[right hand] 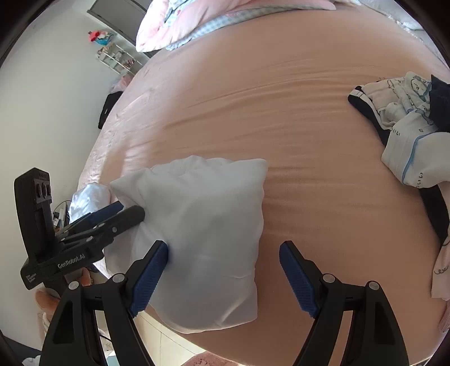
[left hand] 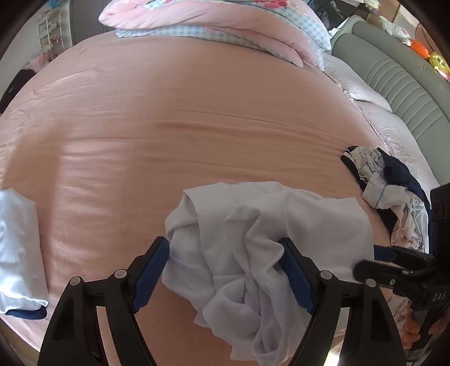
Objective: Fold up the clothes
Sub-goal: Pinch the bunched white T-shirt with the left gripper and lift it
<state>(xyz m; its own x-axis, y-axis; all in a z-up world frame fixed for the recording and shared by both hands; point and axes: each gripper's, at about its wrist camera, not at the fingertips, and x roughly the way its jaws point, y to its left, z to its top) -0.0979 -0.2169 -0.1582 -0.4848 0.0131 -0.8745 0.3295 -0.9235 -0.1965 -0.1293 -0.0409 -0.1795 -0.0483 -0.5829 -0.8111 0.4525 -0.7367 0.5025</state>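
Left wrist view: rides the left claw (left hand: 225, 270), close above the near bed (left hand: 197, 118) edge, tilted steeply down, facing the pink bedding (left hand: 211, 25) at frame top.
Right wrist view: rides the right claw (right hand: 225, 276), equally close and steep.
Shared: white garment (left hand: 253, 239), clothes pile (left hand: 393, 191) at right, and each other's claw at a frame edge.

The left gripper (right hand: 128, 209) body reads "GenRobot.AI"; the right gripper (left hand: 374, 260) body shows "DAS".
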